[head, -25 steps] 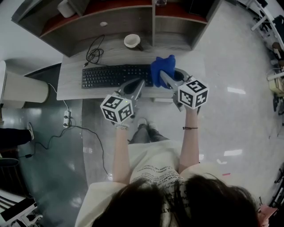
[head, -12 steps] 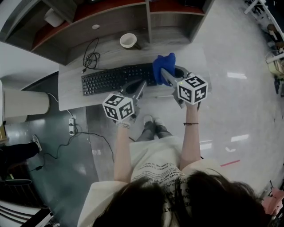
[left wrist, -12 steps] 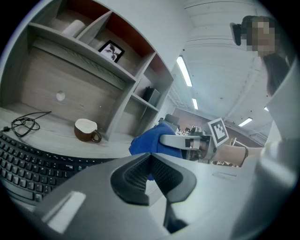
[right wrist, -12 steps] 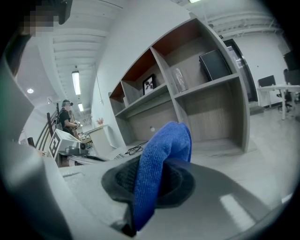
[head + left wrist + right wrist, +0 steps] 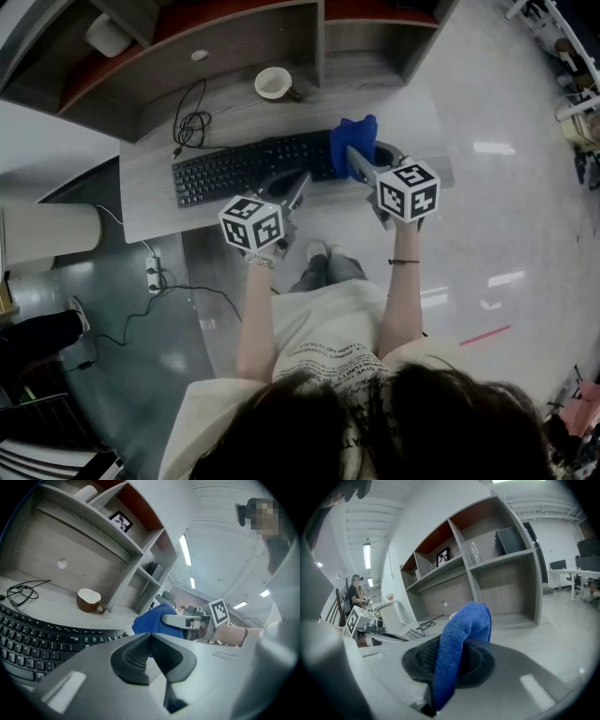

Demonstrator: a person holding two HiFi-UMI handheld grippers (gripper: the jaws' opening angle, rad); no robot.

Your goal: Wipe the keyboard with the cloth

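on the desk [image 5: 141, 192] a black keyboard [image 5: 239, 167] lies lengthwise near the front edge. the blue cloth [image 5: 353, 139] is at the keyboard's right end, clamped in the right gripper [image 5: 364, 155]. in the right gripper view its jaws press on a fold of the cloth, which runs up between the pads and bunches over the tips. from the head view the cloth covers the last keys on that side; whether it touches them cannot be told.

the left gripper [image 5: 289, 183] is just to the left of the right one, over the keyboard's front edge, tips pointing at the keys. in the left gripper view its jaws are together with nothing between them. the keyboard runs off to the left beneath, and the cloth and the other gripper sit just past the tips. the two grippers are near each other but apart.

behind the keyboard, well apart from it, a brown cup [image 5: 275, 84] with a white inside stands upright by the foot of the shelves [image 5: 234, 42]. a coiled black cable [image 5: 192, 120] lies on the desk left of the cup. a white power strip [image 5: 149, 272] lies on the floor [image 5: 525, 216] below the desk's left part.
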